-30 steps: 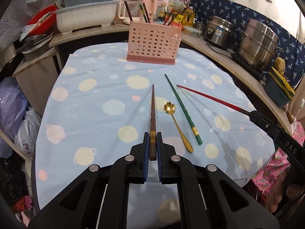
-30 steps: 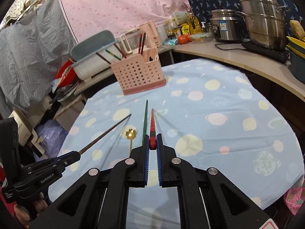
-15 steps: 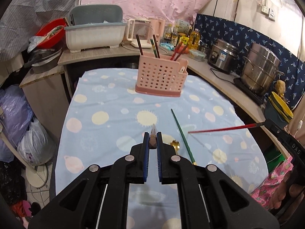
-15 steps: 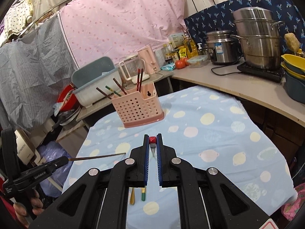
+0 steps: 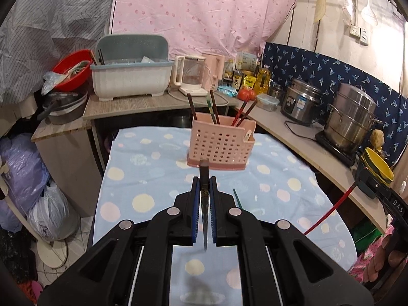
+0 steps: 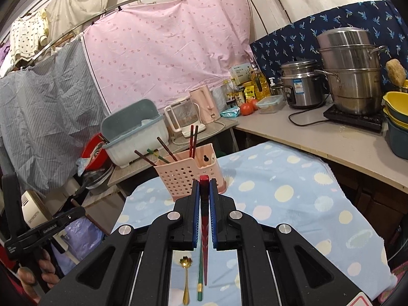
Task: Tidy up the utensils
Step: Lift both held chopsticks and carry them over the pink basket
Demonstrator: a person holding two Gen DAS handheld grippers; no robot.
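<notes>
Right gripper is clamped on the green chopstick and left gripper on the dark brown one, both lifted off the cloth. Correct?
Not quite. The right gripper is clamped on the red chopstick; the green chopstick lies on the cloth, as the right wrist view shows. The left gripper does hold the dark brown chopstick.

Both wrist views — pink basket [image 5: 221, 144] ahead

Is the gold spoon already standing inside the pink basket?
No, the gold spoon lies on the dotted cloth beside a green chopstick, apart from the pink basket.
</notes>
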